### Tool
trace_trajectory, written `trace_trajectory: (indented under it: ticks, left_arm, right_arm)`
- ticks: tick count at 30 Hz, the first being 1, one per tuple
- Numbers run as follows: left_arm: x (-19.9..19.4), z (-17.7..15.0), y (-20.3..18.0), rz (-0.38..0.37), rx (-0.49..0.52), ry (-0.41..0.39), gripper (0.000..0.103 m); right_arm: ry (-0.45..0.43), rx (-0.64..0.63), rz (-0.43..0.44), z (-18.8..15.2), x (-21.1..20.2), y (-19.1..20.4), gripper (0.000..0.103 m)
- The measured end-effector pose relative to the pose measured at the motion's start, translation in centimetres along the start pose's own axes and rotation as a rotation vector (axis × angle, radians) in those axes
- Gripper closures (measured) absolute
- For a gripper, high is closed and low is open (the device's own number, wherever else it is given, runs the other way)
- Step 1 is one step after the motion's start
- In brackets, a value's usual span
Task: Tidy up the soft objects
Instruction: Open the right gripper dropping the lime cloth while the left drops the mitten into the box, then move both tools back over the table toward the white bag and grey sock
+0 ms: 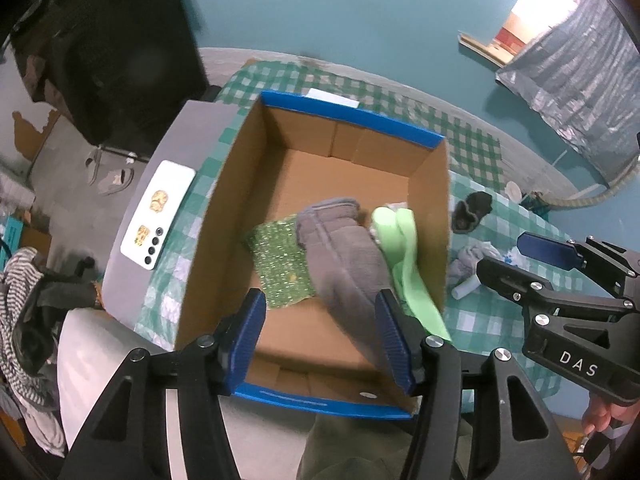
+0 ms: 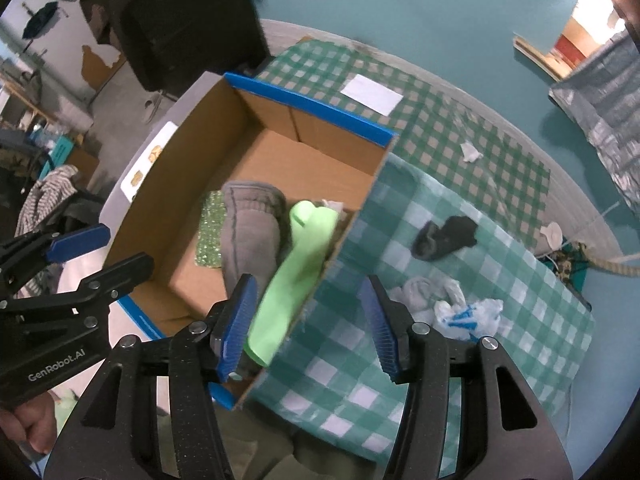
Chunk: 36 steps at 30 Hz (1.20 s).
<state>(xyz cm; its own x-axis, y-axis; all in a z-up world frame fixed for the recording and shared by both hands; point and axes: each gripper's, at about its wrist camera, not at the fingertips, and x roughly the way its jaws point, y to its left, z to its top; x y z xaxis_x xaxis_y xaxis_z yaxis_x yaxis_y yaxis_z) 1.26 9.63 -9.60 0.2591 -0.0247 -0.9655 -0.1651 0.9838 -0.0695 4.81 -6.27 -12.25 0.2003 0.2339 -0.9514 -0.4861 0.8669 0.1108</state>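
Note:
A cardboard box [image 1: 236, 184] with blue rims holds a grey cloth [image 1: 344, 256], a light green cloth [image 1: 404, 256] draped over its right wall, and a green sparkly pad [image 1: 280, 264]. My left gripper [image 1: 320, 340] is open above the box's near end, with the grey cloth between its pads. My right gripper [image 2: 308, 328] is open and empty over the box's right wall [image 2: 348, 248], above the green cloth [image 2: 292, 280]. A black sock [image 2: 444, 238] and a grey-white cloth [image 2: 424, 292] lie on the checkered tablecloth to the right.
A white phone [image 1: 158, 216] lies on a grey board left of the box. A plastic wrapper with blue print [image 2: 468, 316], a white paper [image 2: 372, 94] and small scraps lie on the cloth. Clothes are piled at the far left [image 1: 24, 320].

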Motion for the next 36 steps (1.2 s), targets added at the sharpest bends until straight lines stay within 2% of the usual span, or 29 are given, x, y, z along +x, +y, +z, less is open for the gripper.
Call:
trace_trajectory:
  ticks: [21, 25, 36]
  left_arm:
    - [1.2, 0.3, -8.2, -0.047, 0.16, 0.032, 0.043]
    - [1.4, 0.4, -9.9, -0.049, 0.196, 0.029, 0.039]
    - [2.7, 0.8, -13.9, -0.045, 0.286, 0.046, 0.038]
  right_arm:
    - [0.009, 0.201, -0.06, -4.3, -1.7, -8.2, 0.049]
    - [0.013, 0.238, -0.073, -5.2, -1.9, -9.9, 0.048]
    - [0.04, 0.321, -0.091, -7.4, -1.8, -14.5, 0.048]
